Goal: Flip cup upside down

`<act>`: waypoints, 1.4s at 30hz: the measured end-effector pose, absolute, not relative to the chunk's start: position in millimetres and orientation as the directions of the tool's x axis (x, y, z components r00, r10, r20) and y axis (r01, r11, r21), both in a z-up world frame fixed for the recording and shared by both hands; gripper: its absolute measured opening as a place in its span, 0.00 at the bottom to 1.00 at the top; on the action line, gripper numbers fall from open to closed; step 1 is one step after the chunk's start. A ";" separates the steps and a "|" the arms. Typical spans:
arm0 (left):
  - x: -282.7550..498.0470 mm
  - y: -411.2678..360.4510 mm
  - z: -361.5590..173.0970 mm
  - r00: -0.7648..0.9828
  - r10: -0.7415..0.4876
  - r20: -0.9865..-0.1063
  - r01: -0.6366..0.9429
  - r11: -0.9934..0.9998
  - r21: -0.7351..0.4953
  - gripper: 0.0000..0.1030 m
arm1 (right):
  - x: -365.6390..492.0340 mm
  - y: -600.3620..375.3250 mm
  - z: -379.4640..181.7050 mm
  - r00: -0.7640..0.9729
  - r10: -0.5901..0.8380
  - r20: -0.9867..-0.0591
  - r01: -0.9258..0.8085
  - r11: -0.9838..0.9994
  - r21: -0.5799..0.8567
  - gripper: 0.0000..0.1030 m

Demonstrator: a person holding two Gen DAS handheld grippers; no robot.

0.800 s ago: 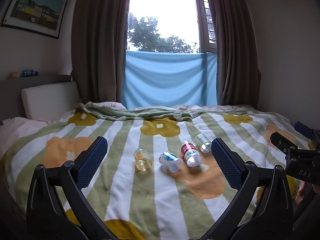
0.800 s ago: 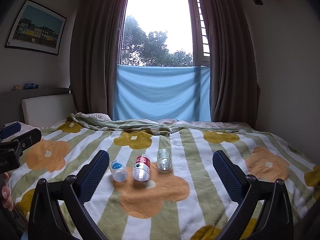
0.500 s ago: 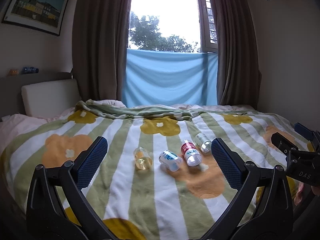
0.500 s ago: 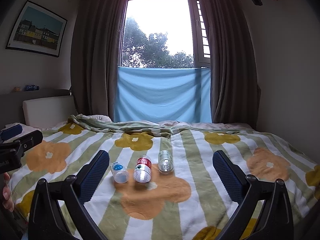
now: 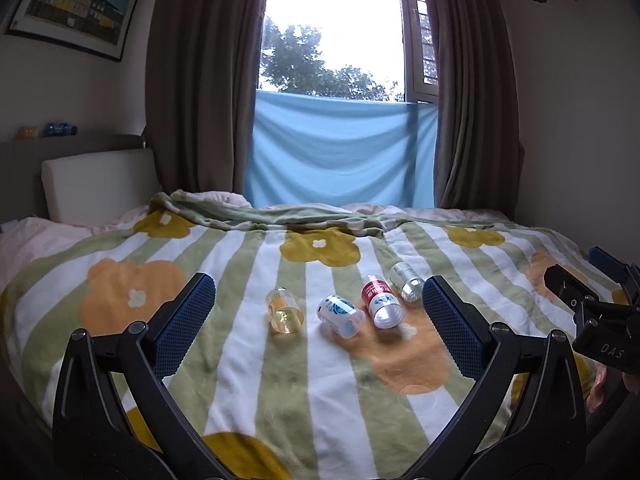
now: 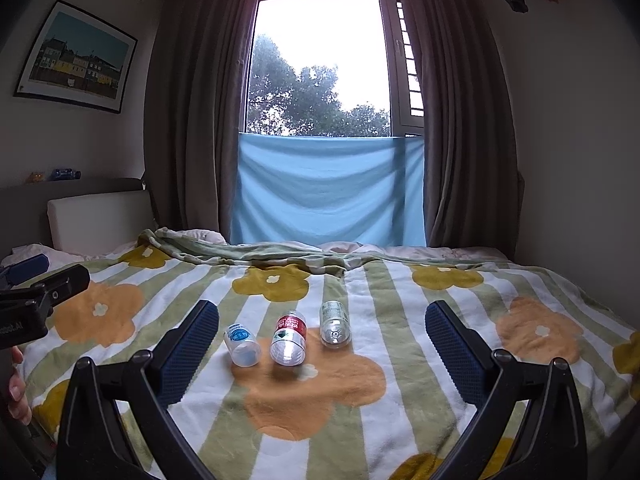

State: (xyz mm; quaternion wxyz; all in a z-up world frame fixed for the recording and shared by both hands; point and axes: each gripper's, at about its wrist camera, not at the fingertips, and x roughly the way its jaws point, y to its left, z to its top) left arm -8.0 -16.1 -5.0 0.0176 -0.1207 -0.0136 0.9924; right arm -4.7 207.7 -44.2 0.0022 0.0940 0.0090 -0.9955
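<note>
A bed (image 5: 120, 360) fills the lower half of both views, covered by a blanket (image 6: 400, 420) with green and white stripes and large orange and mustard flowers. Beyond its far edge stand brown curtains (image 5: 200, 80) on either side of a bright window (image 6: 320, 60), whose lower part is covered by a light blue cloth (image 5: 340, 148). A framed picture (image 6: 76, 56) of houses hangs on the far left wall, above a white headboard cushion (image 5: 100, 184).

The left hand-held gripper (image 5: 319, 322) hangs low over the near part of the bed, its blue-padded fingers spread wide and grasping nothing. The right hand-held gripper (image 6: 322, 350) is likewise released, fingers wide apart and empty, held over the bed to the right of the left one; each tool shows at the edge of the other's view.

Four small containers lie on their sides in a row near the middle of the blanket, none of them touched by either tool. From left to right: a clear yellowish cup (image 5: 284, 311) on a white and green stripe, set a little apart from the others and seen only in the left view; a bottle with a blue label (image 5: 340, 316); a bottle with a red label (image 5: 380, 306), just beside it; and a clear bottle (image 5: 406, 281) a little farther back on the right. Whether neighbouring bottles touch cannot be told.
</note>
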 end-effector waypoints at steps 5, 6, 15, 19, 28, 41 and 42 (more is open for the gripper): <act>-10.5 -17.2 -6.7 -0.968 0.036 -0.247 -0.029 -0.999 -0.032 1.00 | -9.7 206.5 -46.8 -0.979 -0.009 -0.206 0.013 -1.000 -0.019 1.00; -10.9 -17.8 -7.4 -0.968 0.035 -0.248 -0.028 -0.999 -0.034 1.00 | -10.5 206.2 -47.0 -0.978 -0.011 -0.208 0.015 -1.000 -0.020 1.00; -21.1 -27.5 -18.6 -0.961 0.025 -0.275 -0.015 -0.999 -0.041 1.00 | -23.4 201.0 -50.6 -0.973 -0.023 -0.228 0.027 -1.000 -0.014 1.00; -30.6 -35.1 -26.4 -0.953 0.025 -0.301 -0.012 -0.999 -0.045 1.00 | -45.8 198.1 -51.5 -0.963 -0.047 -0.266 0.051 -0.999 -0.007 1.00; -63.6 -55.9 -68.5 -0.911 0.016 -0.412 0.015 -0.997 -0.071 1.00 | -159.1 190.0 -62.6 -0.879 -0.149 -0.453 0.166 -0.986 0.001 1.00; -99.3 -74.1 -112.5 -0.847 0.039 -0.531 0.020 -0.994 -0.105 1.00 | -369.6 177.0 -154.9 -0.556 -0.159 -0.816 0.152 -0.984 0.088 1.00; -100.8 -75.4 -113.9 -0.845 0.042 -0.533 0.020 -0.994 -0.110 1.00 | -378.2 175.2 -162.1 -0.531 -0.148 -0.835 0.149 -0.986 0.080 1.00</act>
